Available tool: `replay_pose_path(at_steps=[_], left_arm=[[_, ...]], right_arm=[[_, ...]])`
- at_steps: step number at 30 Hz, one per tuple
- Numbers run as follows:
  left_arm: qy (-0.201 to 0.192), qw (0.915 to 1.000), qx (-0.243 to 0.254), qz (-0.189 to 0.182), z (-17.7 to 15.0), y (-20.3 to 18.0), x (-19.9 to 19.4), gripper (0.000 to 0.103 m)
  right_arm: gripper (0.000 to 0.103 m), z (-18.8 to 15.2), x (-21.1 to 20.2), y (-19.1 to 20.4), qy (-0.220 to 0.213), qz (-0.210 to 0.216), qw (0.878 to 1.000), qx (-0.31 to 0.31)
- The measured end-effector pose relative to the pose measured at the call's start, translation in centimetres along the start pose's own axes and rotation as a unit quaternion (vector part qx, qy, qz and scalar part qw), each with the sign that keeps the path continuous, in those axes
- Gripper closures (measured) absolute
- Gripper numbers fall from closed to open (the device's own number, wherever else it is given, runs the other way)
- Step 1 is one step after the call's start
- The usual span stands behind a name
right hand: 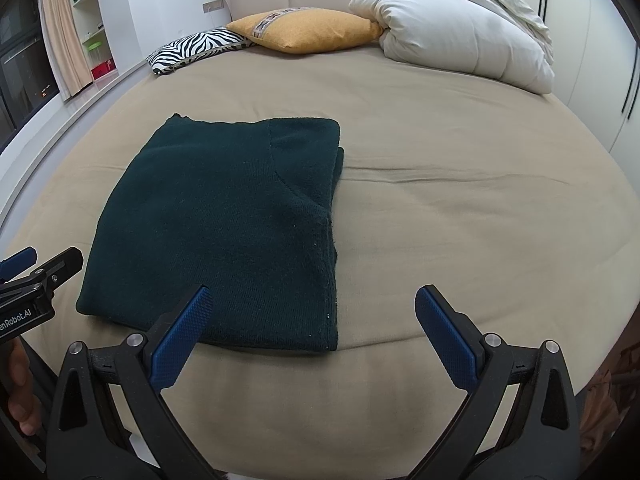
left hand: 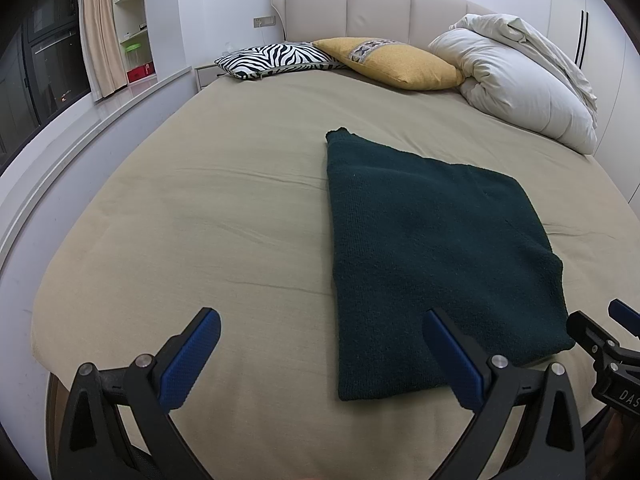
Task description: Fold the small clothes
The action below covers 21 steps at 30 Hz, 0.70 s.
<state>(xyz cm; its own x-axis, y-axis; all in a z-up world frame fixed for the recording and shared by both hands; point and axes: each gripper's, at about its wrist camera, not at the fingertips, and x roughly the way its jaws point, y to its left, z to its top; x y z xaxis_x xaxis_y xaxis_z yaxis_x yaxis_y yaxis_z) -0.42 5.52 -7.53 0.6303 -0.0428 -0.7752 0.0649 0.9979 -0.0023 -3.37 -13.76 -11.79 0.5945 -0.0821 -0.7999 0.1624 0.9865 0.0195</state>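
Dark green knitted sweater (right hand: 224, 224) folded flat on the tan bed sheet (right hand: 460, 216), near the front edge. Left gripper (left hand: 320, 356) and right gripper (right hand: 310, 326) both spread wide, holding nothing. Could bunch up or slide off the edge — soft, loose layers, if grabbed unevenly.

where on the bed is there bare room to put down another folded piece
Bare sheet lies wide open left of the dark green garment, reaching the window-side edge. Another open stretch lies right of the garment, below the white duvet. The headboard end is crowded: zebra pillow, yellow pillow, duvet.
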Motion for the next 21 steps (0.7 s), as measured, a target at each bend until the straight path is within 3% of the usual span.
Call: replay_pose_path(at_steps=[21], left_arm=[[0.000, 1.0000, 0.000, 0.000, 0.00, 0.01, 0.00, 0.000]], right_arm=[[0.000, -0.09, 0.06, -0.03, 0.001, 0.001, 1.000, 0.002]])
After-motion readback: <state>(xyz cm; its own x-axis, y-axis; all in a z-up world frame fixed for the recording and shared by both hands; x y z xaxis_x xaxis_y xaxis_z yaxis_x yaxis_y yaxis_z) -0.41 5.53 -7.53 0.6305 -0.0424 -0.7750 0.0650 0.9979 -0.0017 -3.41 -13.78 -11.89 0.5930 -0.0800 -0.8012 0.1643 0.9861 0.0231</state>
